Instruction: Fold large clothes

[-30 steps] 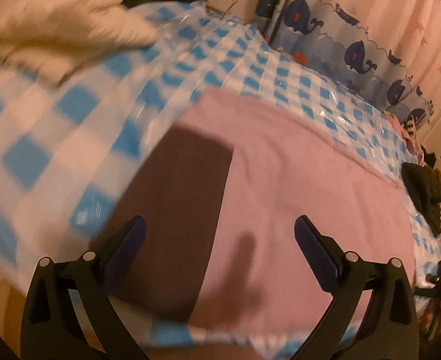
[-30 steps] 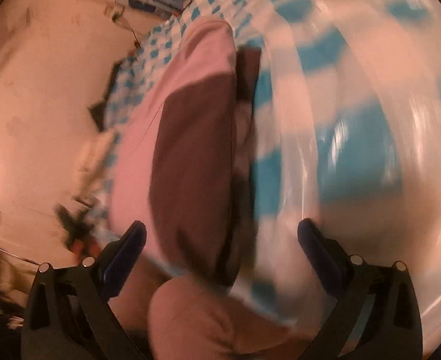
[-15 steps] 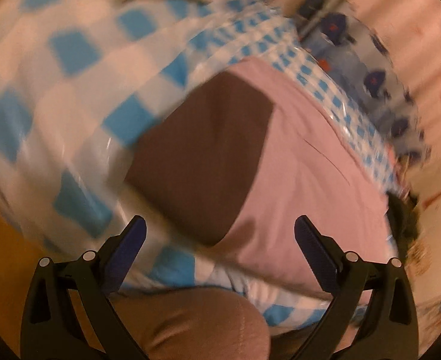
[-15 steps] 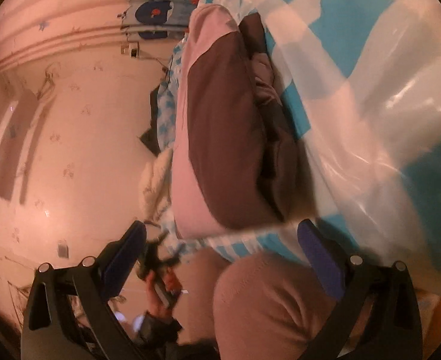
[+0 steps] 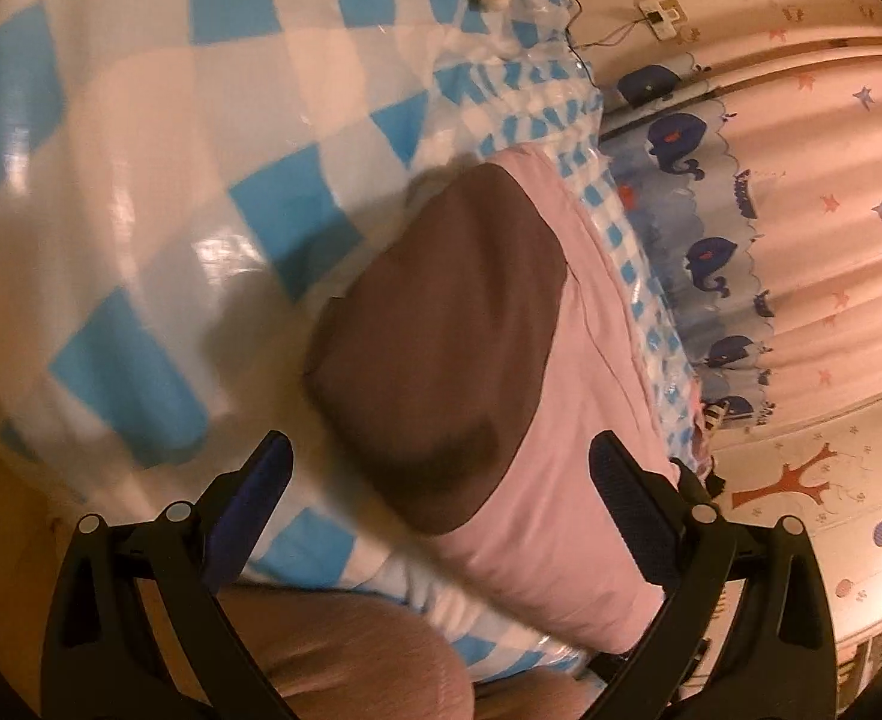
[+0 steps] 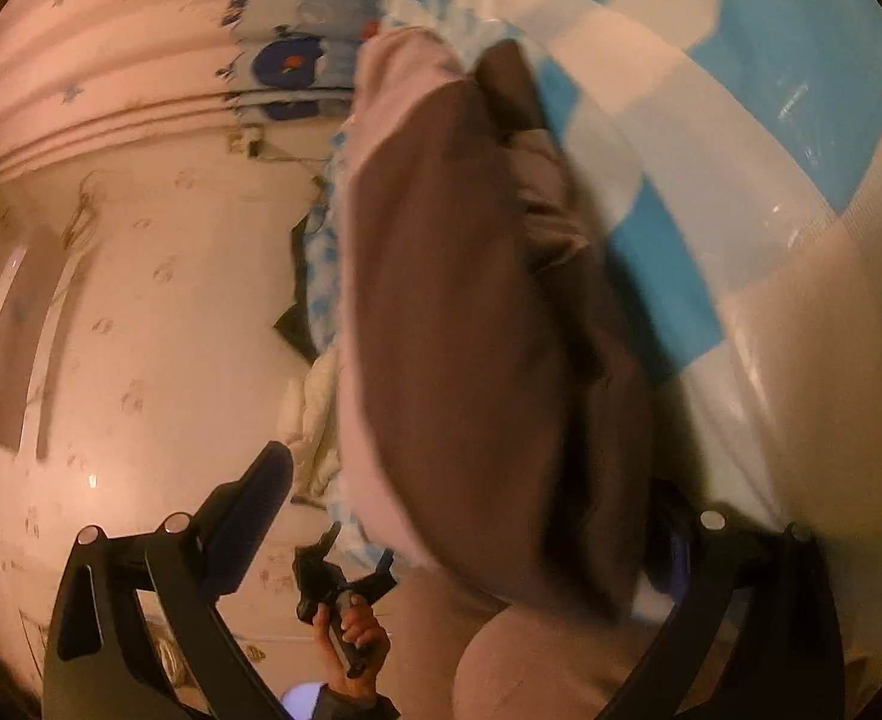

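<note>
Left gripper (image 5: 441, 474) hangs with its jaws spread wide, grasping nothing; the folded pink-and-brown garment (image 5: 501, 372) lies between its fingers toward twelve o'clock, resting on the blue-checked cover (image 5: 141, 192); whale-print curtain (image 5: 711, 252) at three o'clock; right gripper (image 6: 471, 498) is splayed too, nothing pinched, the garment (image 6: 459, 312) bulking close before it, cover (image 6: 771, 180) at two o'clock; the left gripper (image 6: 345, 582) shows at six o'clock in the person's hand (image 6: 354, 630).
</note>
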### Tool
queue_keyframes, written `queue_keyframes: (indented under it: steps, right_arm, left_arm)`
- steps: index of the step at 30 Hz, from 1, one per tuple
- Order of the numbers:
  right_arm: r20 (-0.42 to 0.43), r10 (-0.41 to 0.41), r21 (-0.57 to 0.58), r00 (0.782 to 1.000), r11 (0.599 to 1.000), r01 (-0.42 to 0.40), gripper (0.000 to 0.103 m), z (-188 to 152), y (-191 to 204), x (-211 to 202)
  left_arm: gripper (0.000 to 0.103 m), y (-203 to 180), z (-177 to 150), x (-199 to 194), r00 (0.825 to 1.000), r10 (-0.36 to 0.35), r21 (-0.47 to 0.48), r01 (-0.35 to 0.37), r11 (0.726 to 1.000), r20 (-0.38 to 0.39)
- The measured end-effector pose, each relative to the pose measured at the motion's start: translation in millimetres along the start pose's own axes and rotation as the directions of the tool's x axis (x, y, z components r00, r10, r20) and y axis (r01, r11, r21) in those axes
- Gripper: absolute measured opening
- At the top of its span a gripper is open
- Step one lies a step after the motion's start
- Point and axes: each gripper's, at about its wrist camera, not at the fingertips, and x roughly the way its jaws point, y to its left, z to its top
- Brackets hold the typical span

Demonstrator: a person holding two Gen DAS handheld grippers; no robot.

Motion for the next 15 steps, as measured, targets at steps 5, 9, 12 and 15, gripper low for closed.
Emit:
queue_keyframes:
  steps: [5, 9, 12, 15]
  right_arm:
    - [0.040, 0.003, -0.043, 0.999, 0.999, -0.002, 0.096, 0, 17, 4]
    - [0.048, 0.013, -0.042, 0.999, 0.999, -0.010, 0.072, 4, 25, -2]
    - [0.062, -0.023, -0.069, 0.998, 0.997, 0.027, 0.041, 3, 32, -6]
    - [0.059, -0.038, -0.105, 0.998, 0.993, 0.044, 0.039, 2, 42, -6]
  left_arm:
    - [0.095, -13, 11, 19, 1.000, 0.022, 0.036, -0.022, 0.999, 0.006]
    - [0.095, -27, 22, 29, 0.999, 0.054, 0.068, -0.054, 0.996, 0.003]
    - [0.063, -34, 26, 30, 0.992, 0.129, 0.115, -0.127, 0.985, -0.011]
    - [0.036, -26, 36, 21, 0.996, 0.085, 0.086, -0.082, 0.993, -0.037]
